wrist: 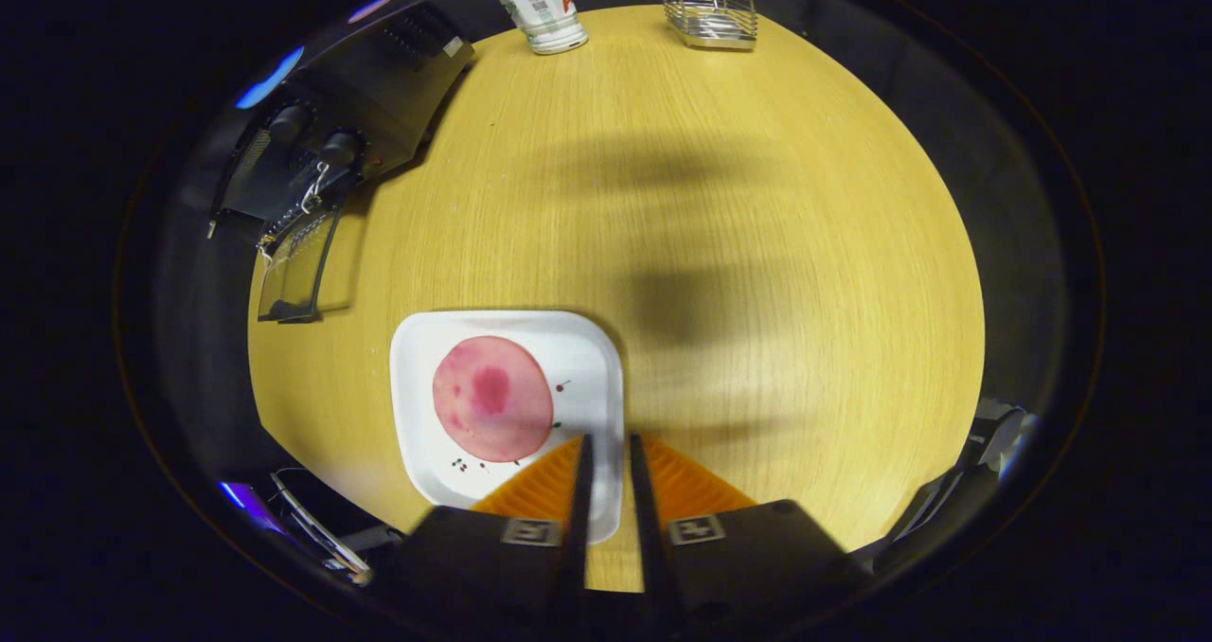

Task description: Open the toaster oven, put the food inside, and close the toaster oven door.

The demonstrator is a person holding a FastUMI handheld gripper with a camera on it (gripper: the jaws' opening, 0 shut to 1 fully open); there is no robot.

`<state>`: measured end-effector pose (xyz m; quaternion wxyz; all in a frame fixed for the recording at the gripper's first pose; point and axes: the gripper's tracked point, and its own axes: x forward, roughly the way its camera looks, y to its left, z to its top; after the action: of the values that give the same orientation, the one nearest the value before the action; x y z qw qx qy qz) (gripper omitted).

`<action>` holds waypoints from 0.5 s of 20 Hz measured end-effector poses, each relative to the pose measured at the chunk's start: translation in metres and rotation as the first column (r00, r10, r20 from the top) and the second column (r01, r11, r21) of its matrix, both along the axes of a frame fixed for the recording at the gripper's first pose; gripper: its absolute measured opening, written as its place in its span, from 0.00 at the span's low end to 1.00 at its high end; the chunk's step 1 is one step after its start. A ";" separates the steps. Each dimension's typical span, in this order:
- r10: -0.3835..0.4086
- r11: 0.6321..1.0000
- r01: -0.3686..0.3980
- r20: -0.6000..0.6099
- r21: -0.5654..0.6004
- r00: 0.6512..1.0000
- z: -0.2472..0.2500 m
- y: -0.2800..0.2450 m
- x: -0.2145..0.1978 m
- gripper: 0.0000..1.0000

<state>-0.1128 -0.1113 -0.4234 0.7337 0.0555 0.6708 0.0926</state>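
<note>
A white square plate (587, 358) lies on the round wooden table (757, 244) with a round pink slice of food (492, 412) on it. My gripper (607, 445) hovers high above the plate's near right corner. Its fingers (579, 490) are drawn almost together, leaving a narrow slit through which the plate's rim and the table show. Nothing is pressed between them. The black toaster oven (379, 102) stands at the table's far left edge. Its glass door (298, 268) hangs open, folded down toward the plate.
A white can with a green and red label (542, 8) stands at the far edge of the table. A wire basket (712, 15) stands to the can's right. Bare wood stretches to the right of the plate.
</note>
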 end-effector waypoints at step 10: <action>-0.162 0.941 0.152 0.007 0.303 0.987 0.014 -0.001 0.001 0.05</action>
<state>-0.1118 -0.1125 -0.4098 0.7323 0.2186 0.6304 0.1360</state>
